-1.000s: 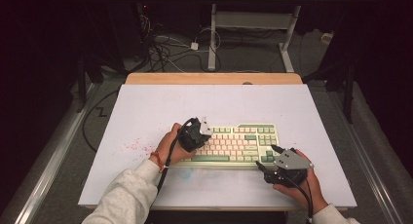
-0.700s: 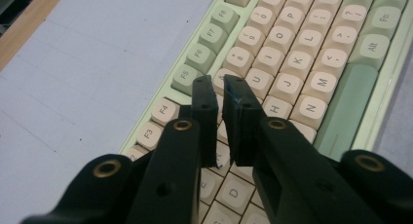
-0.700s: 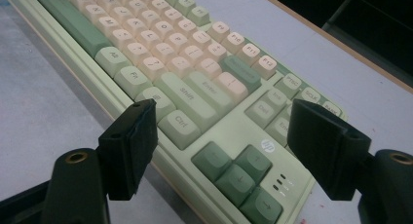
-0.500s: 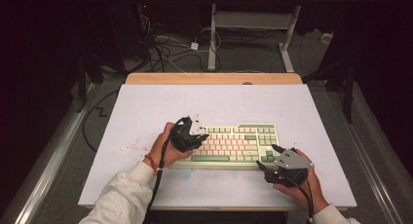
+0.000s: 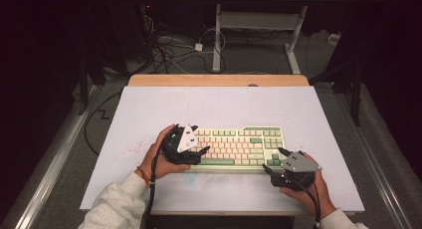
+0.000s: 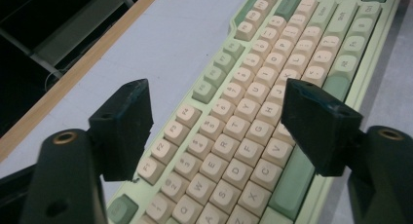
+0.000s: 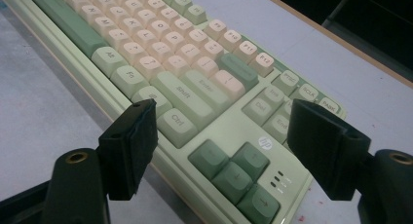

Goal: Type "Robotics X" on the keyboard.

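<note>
In the high view, a green and cream keyboard (image 5: 239, 147) is seen lying on the white table top (image 5: 149, 109), near the person's edge and a little right of centre. The left gripper (image 5: 198, 152) is held at the keyboard's left end, its black jaws spread apart over the outermost keys; they have just been opening, and nothing is gripped between them. The right gripper (image 5: 274, 160) is poised at the keyboard's near right corner, jaws likewise parted, with the hand resting low beside it. Over to the left gripper view: the left gripper (image 6: 219, 131) is shown hovering above the letter rows, the two pads standing wide, one over the function keys and the other over the bottom letter row just beside the green space bar (image 6: 297, 180); no key is pinched. Now the right gripper view: the right gripper (image 7: 224, 151) is aimed at the arrow keys (image 7: 234, 177), which are framed between the open pads, and the keyboard's corner edge lies just below them, untouched.
</note>
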The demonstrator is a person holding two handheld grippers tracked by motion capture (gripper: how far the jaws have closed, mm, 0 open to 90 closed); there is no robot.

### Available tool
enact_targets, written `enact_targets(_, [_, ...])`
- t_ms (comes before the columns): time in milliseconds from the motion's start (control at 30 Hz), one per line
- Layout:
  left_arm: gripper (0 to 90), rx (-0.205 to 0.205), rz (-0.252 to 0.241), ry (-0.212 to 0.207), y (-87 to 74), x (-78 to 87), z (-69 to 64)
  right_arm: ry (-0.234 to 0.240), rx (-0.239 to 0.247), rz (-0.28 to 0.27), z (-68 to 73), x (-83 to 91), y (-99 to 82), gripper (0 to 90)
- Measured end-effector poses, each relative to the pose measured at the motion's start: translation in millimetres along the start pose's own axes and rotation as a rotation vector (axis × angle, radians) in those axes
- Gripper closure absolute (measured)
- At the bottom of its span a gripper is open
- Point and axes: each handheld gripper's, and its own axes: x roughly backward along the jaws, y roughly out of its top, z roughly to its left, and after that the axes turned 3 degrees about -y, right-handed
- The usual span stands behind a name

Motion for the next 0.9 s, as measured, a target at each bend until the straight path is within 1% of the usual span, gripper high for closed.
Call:
enact_targets(33, [22.6, 0.006, 0.0, 0.023, -2.6, 1.7, 0.0, 0.001, -0.001, 0.001, 0.0, 0.0, 0.1, 27.0])
enact_targets(67, [22.9, 0.018, -0.001, 0.034, -5.1, 3.5, 0.3, 0.002, -0.001, 0.0, 0.0, 0.1, 0.1, 27.0])
enact_targets(100, [22.9, 0.028, -0.009, 0.036, -8.0, 5.9, 0.8, 0.001, -0.001, 0.0, 0.1, 0.1, 0.2, 27.0])
enact_targets(167, [23.1, 0.031, -0.018, 0.052, -13.1, 11.0, 0.7, 0.003, -0.004, 0.001, -0.1, 0.0, 0.2, 27.1])
enact_targets(200, [23.1, 0.037, -0.018, 0.042, -15.4, 13.2, 0.9, 0.002, -0.003, 0.001, 0.0, 0.0, 0.2, 27.1])
enact_targets(267, [23.2, 0.036, -0.021, 0.06, -20.7, 16.8, 0.3, 0.004, -0.005, 0.001, -0.1, -0.3, 0.2, 27.2])
enact_targets(333, [23.7, 0.039, 0.0, 0.05, -26.0, 17.9, 0.7, 0.004, -0.005, 0.001, 0.0, -0.2, 0.5, 27.3])
enact_targets(367, [23.0, 0.042, 0.002, 0.06, -29.0, 18.5, 0.7, 0.003, -0.006, 0.001, 0.0, -0.2, 0.6, 27.3])
enact_targets(433, [23.2, 0.049, 0.003, 0.053, -34.0, 20.3, 1.1, 0.004, -0.008, -0.001, 0.2, -0.2, 0.8, 27.3])
enact_targets(500, [22.6, 0.05, 0.003, 0.064, -38.5, 22.5, 1.0, 0.002, -0.009, 0.0, 0.3, -0.1, 0.9, 27.3])
enact_targets(533, [22.7, 0.052, 0.004, 0.06, -40.9, 23.6, 1.4, 0.002, -0.009, 0.0, 0.2, 0.0, 0.9, 27.3])
enact_targets(600, [22.2, 0.073, -0.004, 0.053, -45.7, 25.6, 2.6, 0.002, -0.01, 0.002, 0.1, -0.2, 0.8, 27.4])
enact_targets(700, [21.6, 0.062, 0.014, 0.063, -52.6, 28.3, 2.7, 0.003, -0.008, 0.005, 0.0, -0.6, 0.9, 27.5])
enact_targets(767, [21.7, 0.068, 0.02, 0.052, -58.0, 30.1, 3.6, -0.001, -0.006, 0.002, -0.2, -0.4, 1.4, 27.8])
enact_targets(833, [21.6, 0.051, 0.04, 0.063, -63.3, 31.1, 2.7, -0.003, -0.011, -0.001, -1.8, -0.2, 2.1, 28.0])
enact_targets(900, [21.7, 0.06, 0.054, 0.066, -68.8, 31.8, 2.7, -0.006, -0.006, -0.002, -3.2, 0.1, 2.6, 28.6])
